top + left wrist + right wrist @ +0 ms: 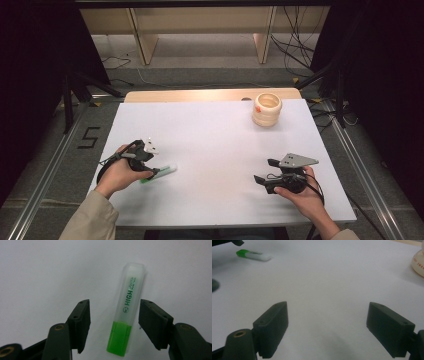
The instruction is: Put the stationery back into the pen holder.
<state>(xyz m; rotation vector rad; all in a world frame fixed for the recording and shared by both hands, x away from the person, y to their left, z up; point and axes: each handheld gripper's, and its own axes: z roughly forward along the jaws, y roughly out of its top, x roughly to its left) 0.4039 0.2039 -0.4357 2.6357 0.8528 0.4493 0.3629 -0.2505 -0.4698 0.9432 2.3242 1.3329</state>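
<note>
A green highlighter (164, 172) with a frosted clear cap lies flat on the white table cover (215, 140) at the front left. My left gripper (150, 173) points down over it. In the left gripper view the highlighter (127, 310) lies between the two black jaws, green end nearest the camera, and the left gripper (113, 306) stands open with a gap on both sides. At the front right my right gripper (264, 170) is open and holds nothing. In its own view the right gripper (328, 307) faces bare cover, and the highlighter (254, 255) lies far off at the top left.
A cream ribbed round pot (266, 110) stands at the far right of the table, and its edge shows as the pot (418, 262) in the right gripper view. A wooden table strip runs along the back edge. Shelving and cables lie beyond.
</note>
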